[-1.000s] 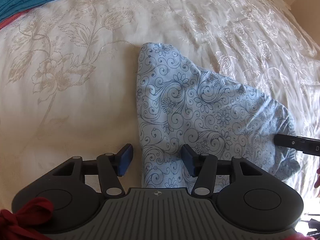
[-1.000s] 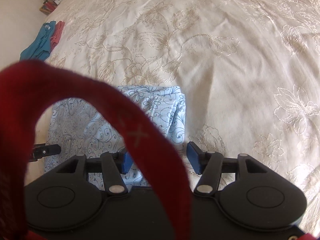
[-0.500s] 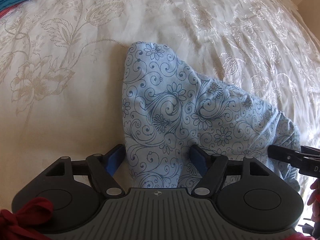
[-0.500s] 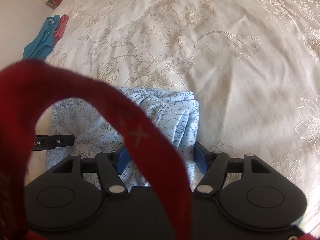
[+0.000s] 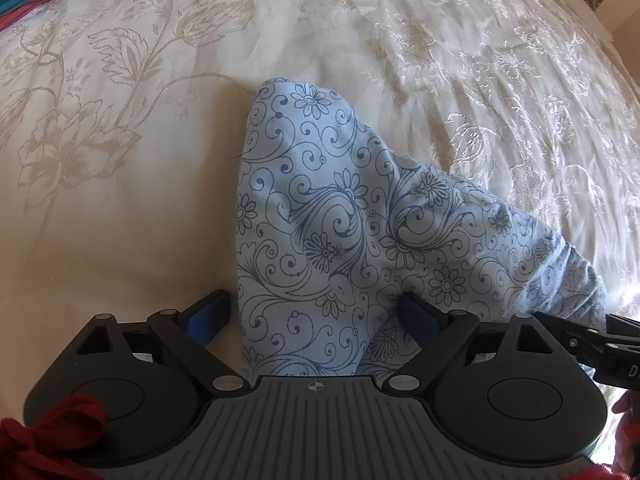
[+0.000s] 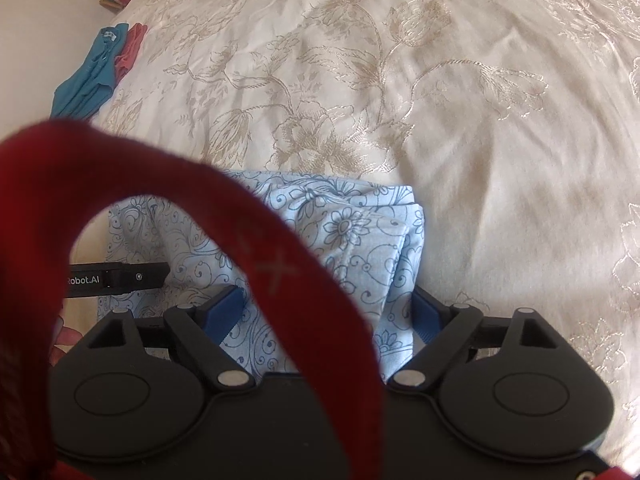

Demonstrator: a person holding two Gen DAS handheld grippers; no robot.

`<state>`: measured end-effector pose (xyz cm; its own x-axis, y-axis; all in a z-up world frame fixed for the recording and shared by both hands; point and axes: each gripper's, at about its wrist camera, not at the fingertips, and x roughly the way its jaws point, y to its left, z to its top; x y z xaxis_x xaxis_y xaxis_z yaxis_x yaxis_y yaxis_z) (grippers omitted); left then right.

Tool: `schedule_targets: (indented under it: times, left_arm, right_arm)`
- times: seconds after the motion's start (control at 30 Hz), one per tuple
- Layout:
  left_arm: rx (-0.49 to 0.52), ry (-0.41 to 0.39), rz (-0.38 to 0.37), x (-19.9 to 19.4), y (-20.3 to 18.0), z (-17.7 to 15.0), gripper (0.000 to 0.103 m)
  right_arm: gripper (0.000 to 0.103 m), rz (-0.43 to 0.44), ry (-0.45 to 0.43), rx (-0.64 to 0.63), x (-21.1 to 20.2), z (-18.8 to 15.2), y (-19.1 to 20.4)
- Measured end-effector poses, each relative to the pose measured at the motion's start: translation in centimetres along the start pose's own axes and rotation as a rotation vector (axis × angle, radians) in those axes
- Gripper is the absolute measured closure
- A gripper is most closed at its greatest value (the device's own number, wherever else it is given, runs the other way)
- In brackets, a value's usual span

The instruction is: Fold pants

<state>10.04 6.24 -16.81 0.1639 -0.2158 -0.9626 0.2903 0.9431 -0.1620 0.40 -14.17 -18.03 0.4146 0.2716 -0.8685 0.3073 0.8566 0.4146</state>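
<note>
While the folded pants (image 5: pixel 360 232) lie at lower centre on the bedspread (image 5: pixel 120 220), left gripper (image 5: pixel 316 316) and right gripper (image 6: pixel 328 312) stand spread, straddling cloth, pinching nothing.

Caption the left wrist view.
Open left gripper straddles folded light-blue floral-print pants on cream embroidered bedspread.

In the right wrist view, the black bar of the left gripper (image 6: pixel 116 279) carries white lettering that reads "Robot.AI", cut off at its left end. In the left wrist view, the black right gripper (image 5: pixel 600 344) shows one white "D" at the frame's edge.
</note>
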Motion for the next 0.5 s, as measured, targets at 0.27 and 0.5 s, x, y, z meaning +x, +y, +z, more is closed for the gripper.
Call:
schedule_targets:
  times: [0.27, 0.5]
  left_arm:
    - [-0.043, -0.07, -0.049, -2.7, 1.3, -1.1, 0.081]
    - [-0.026, -0.182, -0.04, -6.3, 0.7, -2.4, 0.09]
  right_arm:
    - [0.075, -0.007, -0.034, -0.038, -2.2, -0.3, 0.9]
    - [0.079, -0.019, -0.104, -0.11, -5.7, -0.2, 3.3]
